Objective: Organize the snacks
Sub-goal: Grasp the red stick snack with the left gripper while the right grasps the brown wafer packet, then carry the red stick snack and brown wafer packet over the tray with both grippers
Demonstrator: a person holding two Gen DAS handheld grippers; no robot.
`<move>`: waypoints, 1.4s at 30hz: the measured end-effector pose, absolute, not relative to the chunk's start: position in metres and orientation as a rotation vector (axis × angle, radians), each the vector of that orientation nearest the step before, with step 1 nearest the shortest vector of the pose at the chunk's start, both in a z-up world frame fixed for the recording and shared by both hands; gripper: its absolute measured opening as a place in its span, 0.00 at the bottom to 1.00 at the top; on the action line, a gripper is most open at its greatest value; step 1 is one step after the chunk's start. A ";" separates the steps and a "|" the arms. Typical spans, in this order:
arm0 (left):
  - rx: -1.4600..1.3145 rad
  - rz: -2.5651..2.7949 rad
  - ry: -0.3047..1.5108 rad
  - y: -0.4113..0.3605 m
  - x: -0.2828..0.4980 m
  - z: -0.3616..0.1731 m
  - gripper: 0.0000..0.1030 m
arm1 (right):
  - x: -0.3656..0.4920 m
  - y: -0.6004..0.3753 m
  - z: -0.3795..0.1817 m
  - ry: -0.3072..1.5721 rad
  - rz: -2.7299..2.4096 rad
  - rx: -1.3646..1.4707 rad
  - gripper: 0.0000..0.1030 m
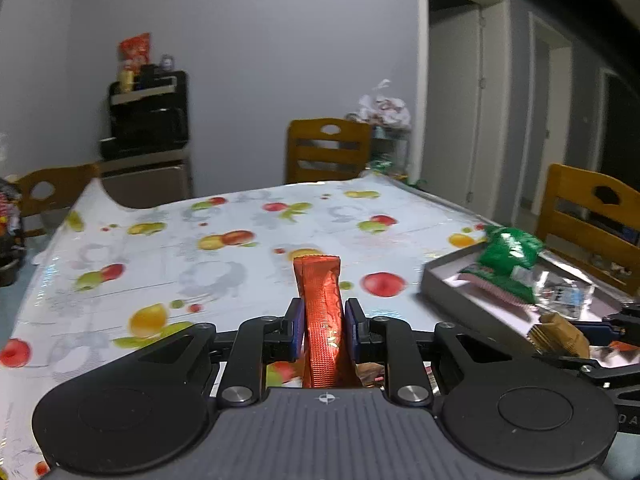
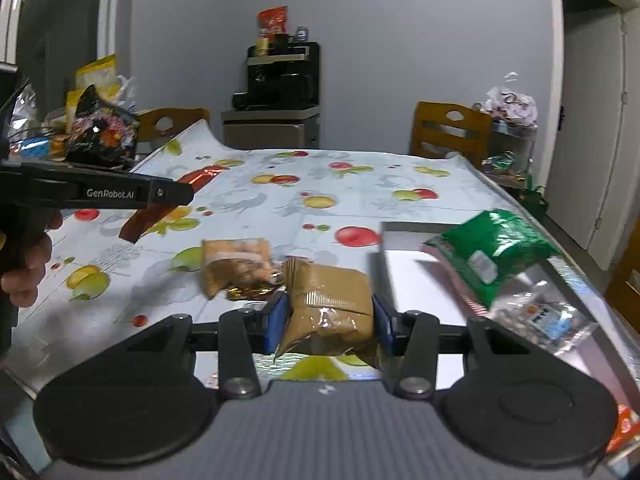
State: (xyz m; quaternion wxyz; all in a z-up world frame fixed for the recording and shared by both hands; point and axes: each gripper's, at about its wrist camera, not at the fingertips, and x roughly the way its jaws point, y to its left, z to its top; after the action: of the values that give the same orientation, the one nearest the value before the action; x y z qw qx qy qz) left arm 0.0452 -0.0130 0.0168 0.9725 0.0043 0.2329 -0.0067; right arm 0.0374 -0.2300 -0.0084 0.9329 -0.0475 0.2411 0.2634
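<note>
Fruit-printed tablecloth (image 1: 240,248) fills both views. My left gripper (image 1: 324,330) pinches a red stick packet (image 1: 322,308) at centre frame; my right gripper (image 2: 330,320) clamps a tan snack pack (image 2: 332,304). At right, a grey tray (image 2: 404,256) holds a green bag (image 2: 500,244).

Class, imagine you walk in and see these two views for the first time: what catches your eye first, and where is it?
A long red snack stick stands pinched in the left gripper, above the fruit-print tablecloth. The right gripper clamps a brown packet. To the right, a green bag lies in the grey tray.
</note>
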 end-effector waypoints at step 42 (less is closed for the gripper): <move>0.001 -0.071 0.687 -0.170 0.193 -0.033 0.23 | 0.136 -0.297 -0.047 0.648 0.436 -0.137 0.44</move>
State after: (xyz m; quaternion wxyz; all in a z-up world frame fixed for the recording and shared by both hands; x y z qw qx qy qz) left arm 0.1926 -0.1700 -0.0333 0.9410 0.0004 0.3366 -0.0347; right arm 0.1355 -0.2969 -0.0473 0.9225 -0.0667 0.3155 0.2122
